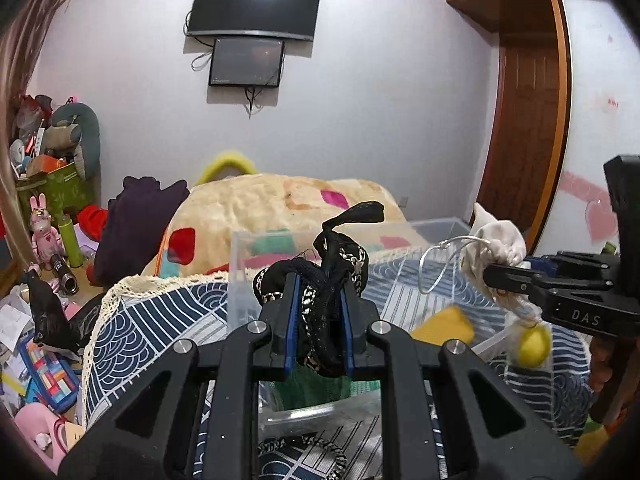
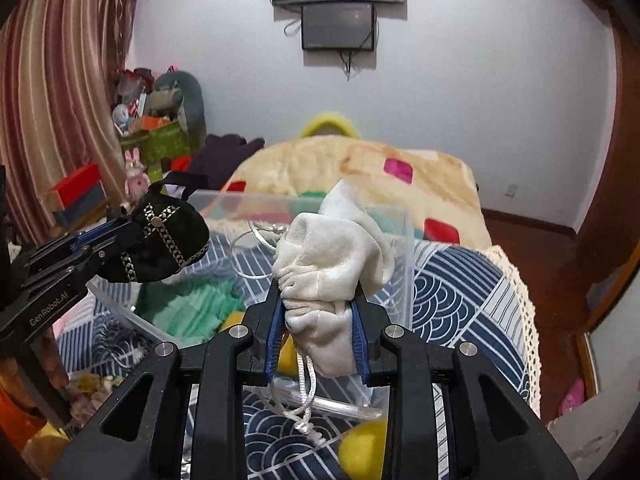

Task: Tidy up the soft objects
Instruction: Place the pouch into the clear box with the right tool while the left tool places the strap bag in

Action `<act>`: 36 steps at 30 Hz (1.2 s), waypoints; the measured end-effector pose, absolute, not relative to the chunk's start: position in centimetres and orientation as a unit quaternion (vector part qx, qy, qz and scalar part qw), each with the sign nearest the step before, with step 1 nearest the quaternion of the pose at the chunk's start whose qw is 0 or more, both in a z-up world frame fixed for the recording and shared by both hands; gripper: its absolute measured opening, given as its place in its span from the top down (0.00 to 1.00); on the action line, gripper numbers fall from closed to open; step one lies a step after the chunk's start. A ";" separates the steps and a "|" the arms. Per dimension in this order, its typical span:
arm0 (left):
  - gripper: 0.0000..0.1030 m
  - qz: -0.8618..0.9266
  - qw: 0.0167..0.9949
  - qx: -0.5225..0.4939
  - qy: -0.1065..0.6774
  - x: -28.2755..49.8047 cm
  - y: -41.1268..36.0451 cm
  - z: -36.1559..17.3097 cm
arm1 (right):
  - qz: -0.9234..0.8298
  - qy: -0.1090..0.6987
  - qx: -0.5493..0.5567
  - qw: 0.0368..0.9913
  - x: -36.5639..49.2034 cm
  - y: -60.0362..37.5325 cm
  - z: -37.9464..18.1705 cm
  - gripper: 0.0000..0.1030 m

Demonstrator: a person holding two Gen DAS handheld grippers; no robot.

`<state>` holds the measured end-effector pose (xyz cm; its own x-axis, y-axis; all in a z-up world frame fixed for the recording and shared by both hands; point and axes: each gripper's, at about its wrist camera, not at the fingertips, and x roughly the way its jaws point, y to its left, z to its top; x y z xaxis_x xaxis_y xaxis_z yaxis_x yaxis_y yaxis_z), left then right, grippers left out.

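Note:
My left gripper (image 1: pixel 319 312) is shut on a black cloth pouch with silver chain trim (image 1: pixel 320 280), held in the air above a clear plastic box (image 1: pixel 240 256). The pouch also shows in the right wrist view (image 2: pixel 160 244). My right gripper (image 2: pixel 318 320) is shut on a white drawstring pouch (image 2: pixel 332 264), held over the same clear box (image 2: pixel 406 264); its cord (image 2: pixel 306 396) hangs down. In the left wrist view the white pouch (image 1: pixel 496 240) and right gripper (image 1: pixel 500 276) are at the right. A green fluffy item (image 2: pixel 192 308) lies in the box.
The box stands on a blue-and-white wave-pattern cloth (image 2: pixel 452 292) with lace edging. Yellow soft items (image 1: pixel 530 344) (image 2: pixel 364 448) lie near the box. Behind is a cream blanket with coloured patches (image 1: pixel 280 208). Clutter and toys (image 1: pixel 48 208) fill the left side.

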<state>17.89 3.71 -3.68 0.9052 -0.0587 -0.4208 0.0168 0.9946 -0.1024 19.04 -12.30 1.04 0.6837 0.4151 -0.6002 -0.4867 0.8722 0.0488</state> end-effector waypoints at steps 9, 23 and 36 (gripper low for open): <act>0.81 -0.019 0.965 -0.040 0.260 19.8 3.3 -5.0 | 0.245 0.334 -0.071 0.908 19.5 -12.0 0.4 0.70; 0.51 -0.032 0.968 -0.048 0.243 17.2 3.4 -3.7 | 0.248 0.311 -0.068 0.915 17.5 -12.5 1.7 0.51; 0.26 -0.050 0.978 -0.037 0.201 12.5 2.9 0.3 | 0.259 0.235 -0.050 0.936 14.2 -13.9 5.6 0.30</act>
<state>12.49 2.93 0.30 0.9142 -0.1129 -0.3893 0.0830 0.9922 -0.0930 14.17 -13.90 5.59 0.7562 0.4602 -0.4652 -0.5075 0.8612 0.0270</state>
